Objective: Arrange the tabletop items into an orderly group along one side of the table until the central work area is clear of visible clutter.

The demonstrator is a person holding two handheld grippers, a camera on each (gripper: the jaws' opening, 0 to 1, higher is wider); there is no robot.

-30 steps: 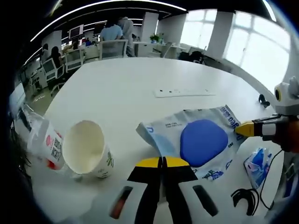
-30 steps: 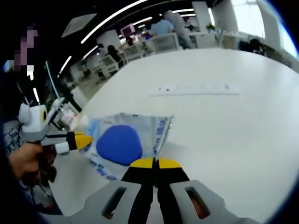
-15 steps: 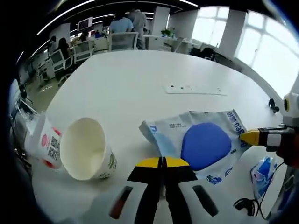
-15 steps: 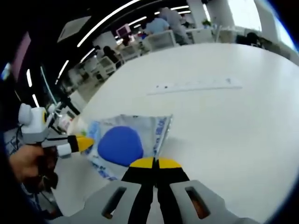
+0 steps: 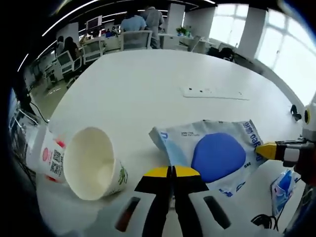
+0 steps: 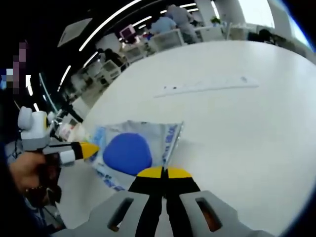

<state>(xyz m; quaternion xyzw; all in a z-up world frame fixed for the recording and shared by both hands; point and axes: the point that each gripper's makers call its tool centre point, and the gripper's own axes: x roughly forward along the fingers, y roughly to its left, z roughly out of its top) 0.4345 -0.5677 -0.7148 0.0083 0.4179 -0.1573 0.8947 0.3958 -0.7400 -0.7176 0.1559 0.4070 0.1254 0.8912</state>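
In the left gripper view my left gripper point(image 5: 171, 171) has its yellow-tipped black jaws pressed together with nothing between them, sitting just short of the near edge of the flat blue-and-white plastic pouch with a large round blue patch point(image 5: 212, 153) that lies on the big white oval table point(image 5: 148, 84). To the left of the jaws the white paper cup with green print point(image 5: 94, 158) lies on its side, its open mouth turned toward me, and just beyond it, touching or nearly touching, lies a clear plastic bottle with a white label and red mark point(image 5: 49, 155) near the table's edge. My right gripper point(image 5: 270, 149) comes in from the right of that view, its yellow tip at the pouch's far corner; I cannot tell whether it touches. A small crumpled blue-and-white wrapper point(image 5: 282, 183) lies below it by the table's edge, with a black cable point(image 5: 264, 223) near it. Farther out on the table sits a long white power strip point(image 5: 215, 93). In the right gripper view my right gripper point(image 6: 160, 173) has its jaws closed and empty at the pouch's point(image 6: 133, 150) near edge, while the left gripper point(image 6: 84, 149) reaches in from the left, held by a hand point(image 6: 29, 173), its tip at the pouch's opposite edge. The power strip point(image 6: 207, 88) lies well beyond. Office chairs and people point(image 5: 136, 22) stand past the table's far end.
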